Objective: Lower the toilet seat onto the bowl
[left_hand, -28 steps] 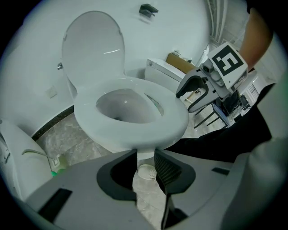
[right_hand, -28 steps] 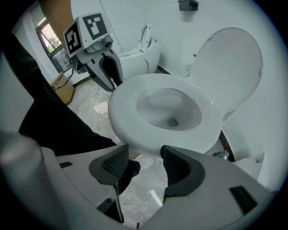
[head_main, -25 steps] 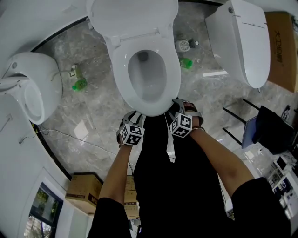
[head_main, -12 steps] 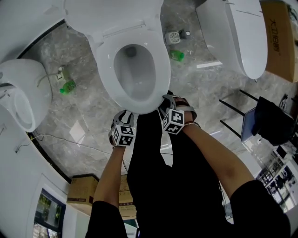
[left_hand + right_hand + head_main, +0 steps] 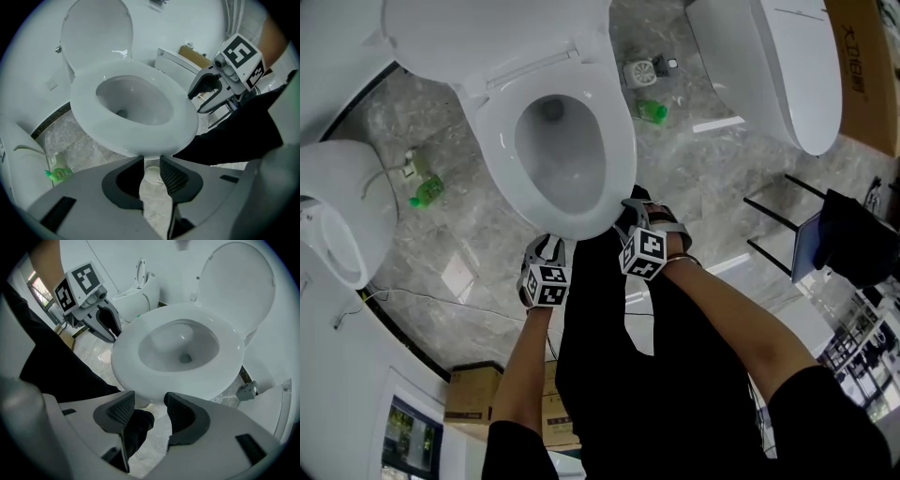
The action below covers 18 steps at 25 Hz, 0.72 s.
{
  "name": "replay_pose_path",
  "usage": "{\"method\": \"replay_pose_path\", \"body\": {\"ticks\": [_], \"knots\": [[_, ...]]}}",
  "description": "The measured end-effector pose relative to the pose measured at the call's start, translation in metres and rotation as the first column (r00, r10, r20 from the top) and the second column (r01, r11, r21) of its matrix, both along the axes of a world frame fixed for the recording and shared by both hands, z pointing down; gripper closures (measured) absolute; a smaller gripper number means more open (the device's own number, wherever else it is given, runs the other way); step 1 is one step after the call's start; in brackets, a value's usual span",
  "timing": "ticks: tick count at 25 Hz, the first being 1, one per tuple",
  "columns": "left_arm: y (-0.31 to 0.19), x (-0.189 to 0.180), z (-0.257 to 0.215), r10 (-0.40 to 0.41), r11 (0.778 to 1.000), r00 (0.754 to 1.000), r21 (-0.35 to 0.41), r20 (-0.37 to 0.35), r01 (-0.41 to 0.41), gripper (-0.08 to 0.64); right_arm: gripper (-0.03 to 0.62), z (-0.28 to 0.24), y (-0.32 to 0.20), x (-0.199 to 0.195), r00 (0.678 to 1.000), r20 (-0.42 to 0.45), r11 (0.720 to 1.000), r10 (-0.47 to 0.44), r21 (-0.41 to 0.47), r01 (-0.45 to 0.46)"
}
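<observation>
Seat [image 5: 621, 141], down, shifted left in head view. Left gripper [image 5: 151, 161] closing on nothing, right gripper [image 5: 150, 399] spread, empty; only gripper views show gaps.

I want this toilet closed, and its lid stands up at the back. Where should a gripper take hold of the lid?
Probably the free top edge of the lid, coming from the front and reaching over the bowl. The lid stands upright and seems hinged low at the back, so that thin top rim is exposed and farthest from the hinge, which should make it easy to tip forward.
</observation>
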State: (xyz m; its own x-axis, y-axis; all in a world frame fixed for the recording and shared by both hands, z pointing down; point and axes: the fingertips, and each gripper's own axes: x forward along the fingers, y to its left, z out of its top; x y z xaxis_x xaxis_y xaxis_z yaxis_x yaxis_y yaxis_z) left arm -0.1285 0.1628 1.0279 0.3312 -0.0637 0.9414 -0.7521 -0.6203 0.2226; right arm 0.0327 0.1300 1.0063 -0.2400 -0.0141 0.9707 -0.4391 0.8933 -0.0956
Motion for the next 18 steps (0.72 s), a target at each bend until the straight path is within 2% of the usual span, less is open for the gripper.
{"method": "replay_pose_path", "body": {"ticks": [6,12,16,18], "knots": [[0.001,0.003,0.024,-0.017,0.999,0.999,-0.041,0.038,0.019,0.447,0.380,0.022,-0.001,0.004,1.000,-0.005,1.000,-0.013,-0.004,0.013],[0.000,0.001,0.030,-0.029,0.999,0.999,-0.040,0.037,0.030,0.449,0.413,0.029,-0.007,0.004,1.000,0.001,0.999,0.026,-0.020,-0.026],[0.001,0.002,0.032,-0.027,0.998,0.999,-0.062,0.033,0.029,0.449,0.410,0.028,-0.004,0.004,1.000,0.018,0.999,0.016,-0.030,-0.016],[0.003,-0.002,0.031,-0.076,0.992,0.997,-0.094,0.026,0.078,0.453,0.396,0.023,-0.003,0.003,0.999,0.031,0.999,0.009,-0.049,-0.007]]}}
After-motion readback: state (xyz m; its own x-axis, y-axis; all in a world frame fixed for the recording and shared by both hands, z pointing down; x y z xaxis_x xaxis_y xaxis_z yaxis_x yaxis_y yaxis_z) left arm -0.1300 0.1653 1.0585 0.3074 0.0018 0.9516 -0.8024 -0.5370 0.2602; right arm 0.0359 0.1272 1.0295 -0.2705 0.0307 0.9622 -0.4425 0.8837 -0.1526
